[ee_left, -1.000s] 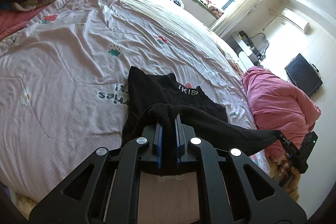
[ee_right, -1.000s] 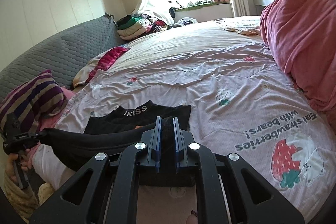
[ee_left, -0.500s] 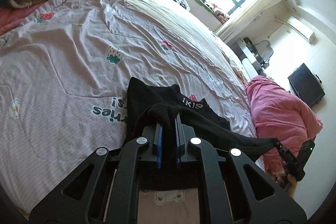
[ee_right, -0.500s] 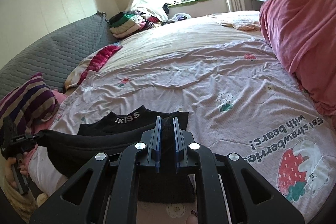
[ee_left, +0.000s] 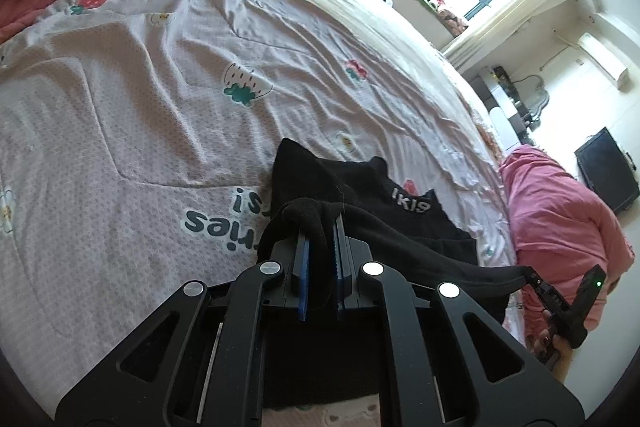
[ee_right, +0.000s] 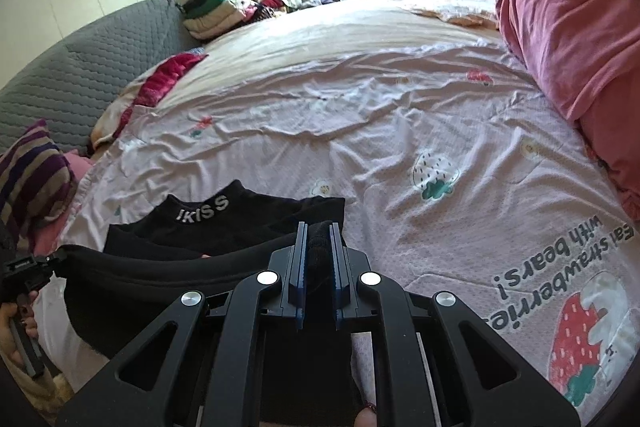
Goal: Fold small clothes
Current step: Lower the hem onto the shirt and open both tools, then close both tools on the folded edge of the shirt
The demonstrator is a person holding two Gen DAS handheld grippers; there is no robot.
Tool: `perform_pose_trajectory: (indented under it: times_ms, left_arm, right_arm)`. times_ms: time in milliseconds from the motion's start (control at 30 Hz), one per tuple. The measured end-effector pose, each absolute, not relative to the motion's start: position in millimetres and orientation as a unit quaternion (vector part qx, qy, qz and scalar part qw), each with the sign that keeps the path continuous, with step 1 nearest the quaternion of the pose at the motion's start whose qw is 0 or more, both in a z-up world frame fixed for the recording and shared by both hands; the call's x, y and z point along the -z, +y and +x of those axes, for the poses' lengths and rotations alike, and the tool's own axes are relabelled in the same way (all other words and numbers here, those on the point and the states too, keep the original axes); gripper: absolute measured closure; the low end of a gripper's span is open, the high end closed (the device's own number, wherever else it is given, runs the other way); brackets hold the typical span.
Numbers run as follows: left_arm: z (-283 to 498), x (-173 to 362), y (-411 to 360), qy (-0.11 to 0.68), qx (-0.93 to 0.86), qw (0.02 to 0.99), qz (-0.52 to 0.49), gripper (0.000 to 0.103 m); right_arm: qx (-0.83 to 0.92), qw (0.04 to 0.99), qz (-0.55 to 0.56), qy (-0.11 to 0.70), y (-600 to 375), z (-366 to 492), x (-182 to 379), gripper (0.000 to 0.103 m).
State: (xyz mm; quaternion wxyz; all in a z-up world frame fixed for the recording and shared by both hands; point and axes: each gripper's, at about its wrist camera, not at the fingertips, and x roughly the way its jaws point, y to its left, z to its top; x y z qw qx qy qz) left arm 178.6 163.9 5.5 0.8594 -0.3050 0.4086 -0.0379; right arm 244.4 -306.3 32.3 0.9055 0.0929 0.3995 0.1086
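A small black garment (ee_left: 360,187) with a white-lettered waistband (ee_left: 410,201) lies on the pink strawberry quilt (ee_left: 160,87). Its near edge is lifted and stretched between both grippers. My left gripper (ee_left: 320,223) is shut on one bunched corner of that edge. The other end of the taut edge runs to my right gripper (ee_left: 536,279), held by a hand at the lower right. In the right wrist view, my right gripper (ee_right: 318,231) is shut on black cloth just short of the garment (ee_right: 240,227) and its waistband (ee_right: 202,209). The left gripper (ee_right: 52,259) holds the far corner there.
A rolled pink blanket (ee_right: 580,27) bounds the quilt (ee_right: 360,131) on the right. A striped pillow (ee_right: 28,179) and grey quilted headboard (ee_right: 80,59) stand on the left. Folded clothes (ee_right: 224,11) are piled below the window. A dark screen (ee_left: 608,167) stands by the wall.
Both grippers have moved forward and down over the bed, carrying the lifted black edge closer to the lettered waistband. Both stay shut on the cloth.
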Motion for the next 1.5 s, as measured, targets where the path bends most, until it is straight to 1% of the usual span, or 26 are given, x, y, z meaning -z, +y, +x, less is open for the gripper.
perform_pose_trajectory:
  times_ms: [133, 267, 300, 333, 367, 400, 433, 600, 733, 800, 933, 1167, 1367, 1500]
  left_arm:
    - [186.5, 6.3, 163.4, 0.418, 0.026, 0.856, -0.303, 0.099]
    - [187.3, 7.2, 159.5, 0.417, 0.019, 0.859, -0.297, 0.098]
    - [186.5, 6.5, 158.7, 0.416, 0.017, 0.86, -0.296, 0.095]
    - [184.6, 4.5, 157.8, 0.412, 0.017, 0.863, -0.294, 0.093]
    - [182.9, 2.1, 156.5, 0.408, 0.013, 0.867, -0.287, 0.087]
    - [180.7, -0.3, 155.9, 0.405, 0.008, 0.87, -0.28, 0.079]
    - [177.3, -3.3, 156.0, 0.401, 0.005, 0.873, -0.278, 0.077]
    - [159.5, -18.3, 149.4, 0.381, 0.005, 0.888, -0.257, 0.077]
    - [151.9, -17.1, 128.0, 0.398, 0.027, 0.888, -0.227, 0.077]
    - [151.8, -13.0, 117.3, 0.408, 0.039, 0.885, -0.221, 0.085]
    - [156.2, 2.2, 88.0, 0.437, 0.065, 0.876, -0.192, 0.086]
    - [184.4, 27.1, 53.3, 0.464, 0.078, 0.869, -0.155, 0.086]
    - [218.8, 36.1, 63.2, 0.466, 0.058, 0.867, -0.168, 0.086]
    - [238.7, 29.8, 79.8, 0.464, 0.045, 0.866, -0.181, 0.086]
  right_arm:
    - [-0.106, 0.899, 0.105, 0.412, -307.5, 253.6, -16.5, 0.094]
    - [-0.103, 0.895, 0.109, 0.419, -307.2, 257.2, -6.4, 0.092]
    - [-0.101, 0.895, 0.111, 0.42, -308.1, 257.6, -4.8, 0.087]
    - [-0.098, 0.895, 0.115, 0.419, -310.2, 257.3, -3.2, 0.075]
    - [-0.097, 0.895, 0.119, 0.418, -312.1, 257.1, -3.1, 0.07]
    - [-0.097, 0.895, 0.123, 0.417, -314.2, 256.6, -3.0, 0.068]
    - [-0.097, 0.896, 0.127, 0.415, -316.9, 255.5, -3.6, 0.068]
    - [-0.102, 0.901, 0.129, 0.402, -321.5, 246.9, -11.4, 0.068]
    - [-0.119, 0.902, 0.11, 0.401, -310.9, 239.9, -13.8, 0.068]
    - [-0.126, 0.9, 0.1, 0.405, -303.5, 238.8, -12.2, 0.068]
    - [-0.137, 0.895, 0.086, 0.416, -290.0, 237.7, -4.4, 0.068]
    - [-0.132, 0.888, 0.074, 0.435, -281.1, 244.9, 12.2, 0.068]
    - [-0.113, 0.889, 0.073, 0.438, -287.1, 250.9, 18.5, 0.068]
    - [-0.103, 0.891, 0.076, 0.435, -292.8, 254.8, 18.8, 0.068]
